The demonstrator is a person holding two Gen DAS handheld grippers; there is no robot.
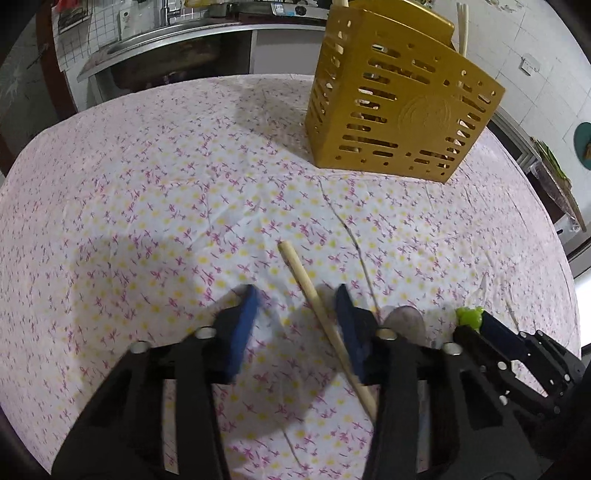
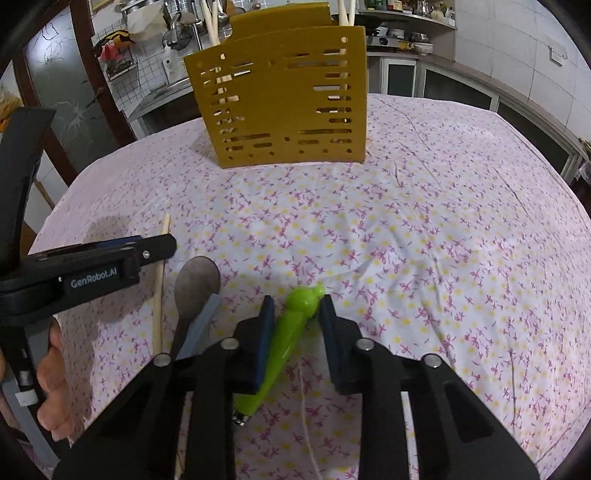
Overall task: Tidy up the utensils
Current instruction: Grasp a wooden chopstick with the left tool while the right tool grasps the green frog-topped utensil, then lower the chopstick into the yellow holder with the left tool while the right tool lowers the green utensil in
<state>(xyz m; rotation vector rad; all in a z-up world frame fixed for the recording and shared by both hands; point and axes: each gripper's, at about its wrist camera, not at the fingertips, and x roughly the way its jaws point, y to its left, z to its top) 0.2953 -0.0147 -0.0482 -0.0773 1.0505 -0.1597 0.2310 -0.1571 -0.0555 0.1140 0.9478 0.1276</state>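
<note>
Chopstick [image 1: 325, 325]: lies flat on the cloth between your left gripper's [image 1: 297, 297] fingers, slanting from the near right toward the far left; it runs close along the right pad [image 1: 349, 328], well off the left one.
Left gripper: fingers wide, nothing pinched; you straddle the stick so that a squeeze would catch it near mid-length (my reading, not a thing shown).
Green-handled utensil [image 2: 286, 339]: on the cloth between your right gripper's [image 2: 295, 306] fingers, knobbed end pointing away, metal neck toward you; its working end is hidden under the gripper.
Right gripper: fingers narrow around the green handle, the pads at or very near its sides; I cannot tell whether they press it yet.
Spoon [image 2: 195, 291]: bowl up, just left of the green handle, between the two grippers, untouched.
Yellow holder [image 2: 280, 99]: slotted caddy upright at the far side of the table, well apart from the loose pieces; chopsticks [image 2: 212, 18] already stand in it, so it is likely the destination.
Tablecloth [image 2: 424, 240]: floral, wrinkled; folds could snag a thin stick on the lift.
Progress: three pieces loose, sorting partly done.
</note>
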